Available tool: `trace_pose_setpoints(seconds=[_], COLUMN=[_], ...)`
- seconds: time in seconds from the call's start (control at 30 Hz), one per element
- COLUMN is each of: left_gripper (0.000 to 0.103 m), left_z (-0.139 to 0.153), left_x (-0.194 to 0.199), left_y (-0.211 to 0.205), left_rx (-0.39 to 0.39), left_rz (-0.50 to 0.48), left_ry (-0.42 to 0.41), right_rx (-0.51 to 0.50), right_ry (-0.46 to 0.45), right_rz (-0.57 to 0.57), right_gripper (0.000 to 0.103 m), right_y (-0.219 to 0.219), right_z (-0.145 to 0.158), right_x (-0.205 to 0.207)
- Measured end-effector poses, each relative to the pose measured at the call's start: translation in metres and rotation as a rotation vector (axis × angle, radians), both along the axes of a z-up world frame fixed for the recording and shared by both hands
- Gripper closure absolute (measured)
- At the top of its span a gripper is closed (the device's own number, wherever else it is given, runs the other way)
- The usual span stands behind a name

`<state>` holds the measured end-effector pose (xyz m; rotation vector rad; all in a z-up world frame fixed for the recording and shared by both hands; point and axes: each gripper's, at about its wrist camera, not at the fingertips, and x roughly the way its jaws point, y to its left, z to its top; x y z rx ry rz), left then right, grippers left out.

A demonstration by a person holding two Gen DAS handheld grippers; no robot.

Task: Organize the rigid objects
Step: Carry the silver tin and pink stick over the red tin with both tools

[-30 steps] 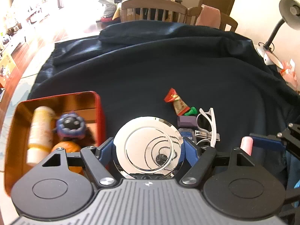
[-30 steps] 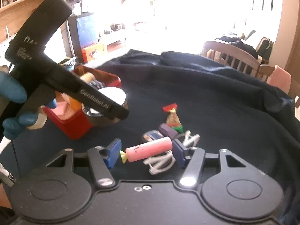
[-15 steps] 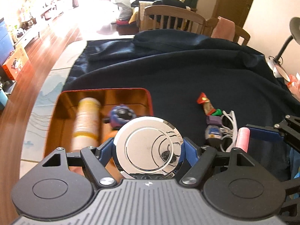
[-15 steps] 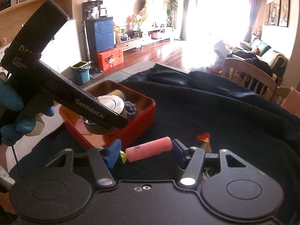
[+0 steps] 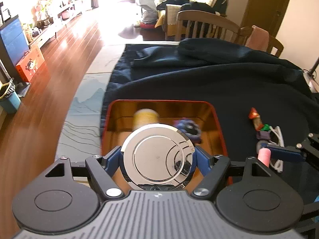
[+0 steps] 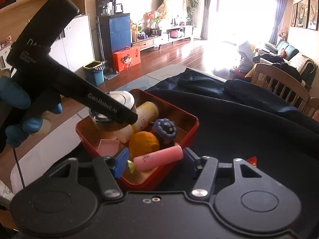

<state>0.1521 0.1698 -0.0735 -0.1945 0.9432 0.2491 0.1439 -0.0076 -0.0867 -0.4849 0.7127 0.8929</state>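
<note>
Both grippers have carried their loads across to the red tin point(image 6: 185, 137), the left gripper point(image 5: 158, 158) clamped on a round chrome lid point(image 5: 157, 155) above it, the right gripper point(image 6: 155, 159) gripping a pink cylinder point(image 6: 158, 158) over the tin's five-o'clock rim.

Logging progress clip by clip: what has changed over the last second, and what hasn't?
Both grippers carried their loads sideways from the clutter to the red box. The left gripper now holds the silver disc over the box; the right gripper holds the pink cylinder above its near edge. Nothing was taken or released. The bottle, orange and blue toy stay in the box.
</note>
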Motion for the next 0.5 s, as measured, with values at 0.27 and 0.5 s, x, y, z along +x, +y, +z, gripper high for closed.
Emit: trace_pose_setpoints(seconds=[0.27, 0.5], left_gripper=[0.026, 0.026], left_z=[-0.008, -0.016], left_x=[0.009, 0.026], left_y=[0.029, 0.046], left_rx=[0.021, 0.027], left_rz=[0.007, 0.004], left_ry=[-0.004, -0.025], right_rx=[-0.065, -0.115], right_ry=[0.009, 0.018], right_rz=[0.020, 0.032], right_gripper=[0.044, 0.044], right_y=[0.031, 0.046], right_z=[-0.021, -0.035], right_x=[0.003, 0.004])
